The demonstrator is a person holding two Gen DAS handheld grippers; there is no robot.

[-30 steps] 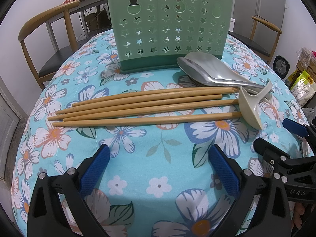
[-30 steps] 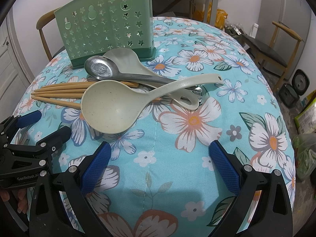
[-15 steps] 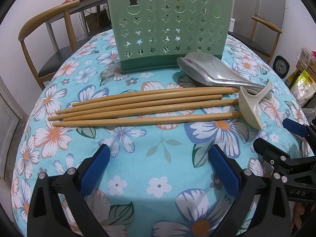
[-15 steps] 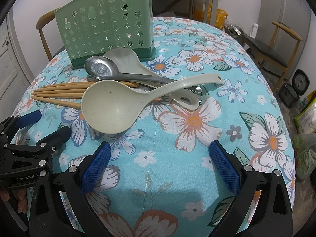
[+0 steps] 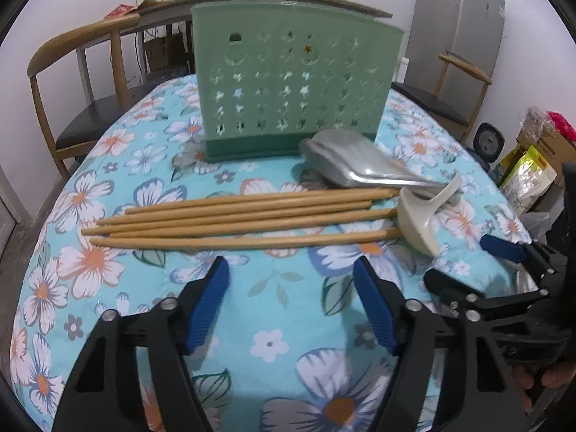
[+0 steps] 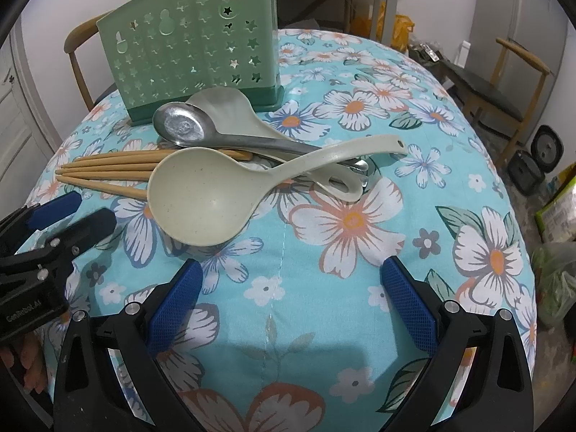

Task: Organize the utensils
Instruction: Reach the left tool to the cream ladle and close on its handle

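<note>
A green perforated utensil holder (image 5: pixel 295 82) (image 6: pixel 194 50) stands upright at the back of the floral-cloth table (image 5: pixel 273 324). Several wooden chopsticks (image 5: pixel 244 216) (image 6: pixel 108 169) lie side by side in front of it. Beside them lie a metal spoon (image 6: pixel 183 126) (image 5: pixel 345 158), a grey paddle (image 6: pixel 223 104) and a cream ladle (image 6: pixel 201 198) (image 5: pixel 417 223) across them. My left gripper (image 5: pixel 289 270) (image 6: pixel 77 216) hovers just short of the chopsticks, its jaws closing with nothing between them. My right gripper (image 6: pixel 291 270) (image 5: pixel 475 266) hangs open and empty, short of the ladle's bowl.
Wooden chairs (image 5: pixel 75 82) (image 6: pixel 504 82) stand around the table, and one more (image 5: pixel 453 86) is by a grey fridge (image 5: pixel 460 36). Bags and boxes (image 5: pixel 532 169) sit on the floor to the right. The table edge curves away on both sides.
My left gripper's jaws have narrowed, and it has tipped up and edged closer to the chopsticks. The right gripper and all the utensils have stayed put.
</note>
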